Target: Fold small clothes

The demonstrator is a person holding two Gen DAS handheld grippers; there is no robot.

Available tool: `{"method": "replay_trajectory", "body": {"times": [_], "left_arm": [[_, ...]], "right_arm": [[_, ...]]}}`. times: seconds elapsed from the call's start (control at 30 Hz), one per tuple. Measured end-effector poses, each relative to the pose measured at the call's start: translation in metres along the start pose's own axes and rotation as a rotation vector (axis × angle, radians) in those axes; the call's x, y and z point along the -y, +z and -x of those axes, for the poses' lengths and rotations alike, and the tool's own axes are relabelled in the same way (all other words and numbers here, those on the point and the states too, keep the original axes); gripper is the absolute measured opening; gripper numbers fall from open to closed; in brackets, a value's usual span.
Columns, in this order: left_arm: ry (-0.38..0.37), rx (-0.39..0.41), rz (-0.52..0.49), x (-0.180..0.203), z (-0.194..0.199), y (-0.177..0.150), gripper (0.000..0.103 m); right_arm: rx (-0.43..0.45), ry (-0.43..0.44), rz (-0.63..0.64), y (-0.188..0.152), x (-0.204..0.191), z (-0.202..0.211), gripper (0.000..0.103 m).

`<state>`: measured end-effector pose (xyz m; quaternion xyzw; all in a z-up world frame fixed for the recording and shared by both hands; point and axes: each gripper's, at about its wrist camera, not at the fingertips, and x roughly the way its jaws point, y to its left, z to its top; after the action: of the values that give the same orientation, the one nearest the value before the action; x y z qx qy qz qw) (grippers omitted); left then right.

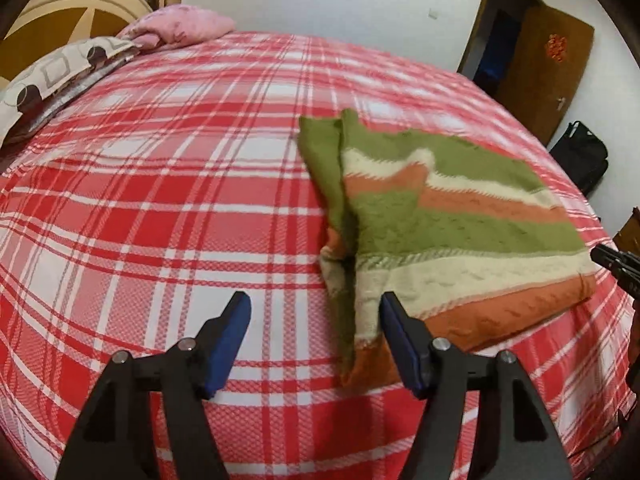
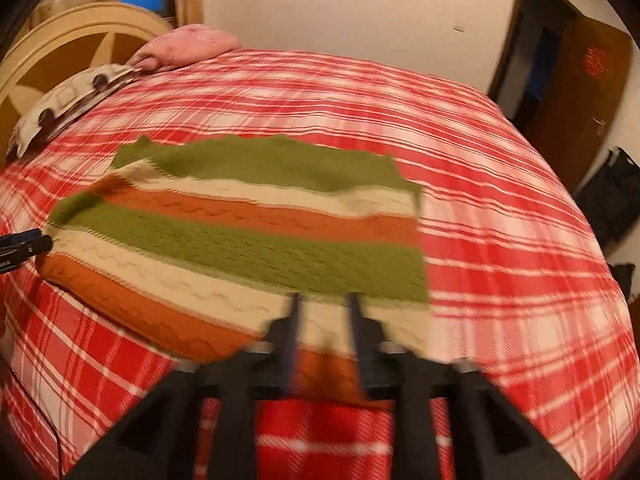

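A small knitted sweater (image 1: pixel 448 220) with green, cream and orange stripes lies folded on the red plaid bed; it also shows in the right wrist view (image 2: pixel 248 240). One sleeve is folded over its left side. My left gripper (image 1: pixel 316 308) is open, with its jaws wide apart above the sweater's near left corner and nothing between them. My right gripper (image 2: pixel 324 304) hovers over the sweater's near edge, with its jaws a hand's width apart and empty; the view is blurred. Its tip shows at the right edge of the left wrist view (image 1: pixel 616 264).
The red plaid bedspread (image 1: pixel 160 200) covers the whole bed. Pillows (image 1: pixel 60 72) and a pink blanket (image 1: pixel 180 28) lie at the headboard, far left. A brown door (image 1: pixel 548 68) and a black bag (image 1: pixel 580 156) stand by the right wall.
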<state>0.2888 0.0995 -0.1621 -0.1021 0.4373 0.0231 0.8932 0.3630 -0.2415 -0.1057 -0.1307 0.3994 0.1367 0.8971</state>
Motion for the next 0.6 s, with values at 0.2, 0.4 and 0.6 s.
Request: {"method": "replay_trajectory", "body": {"times": [0.2, 0.4, 0.6], "left_arm": [[0.012, -0.016, -0.02, 0.001, -0.011, -0.001, 0.075], [-0.003, -0.011, -0.029, 0.0, -0.01, 0.0, 0.077], [0.009, 0.06, 0.047, -0.021, 0.011, 0.006, 0.077]], "right_arm": [[-0.1, 0.033, -0.019, -0.019, -0.006, -0.035, 0.054], [-0.129, 0.003, 0.001, -0.02, -0.009, -0.026, 0.054], [-0.001, 0.088, 0.127, 0.014, -0.071, -0.002, 0.054]]}}
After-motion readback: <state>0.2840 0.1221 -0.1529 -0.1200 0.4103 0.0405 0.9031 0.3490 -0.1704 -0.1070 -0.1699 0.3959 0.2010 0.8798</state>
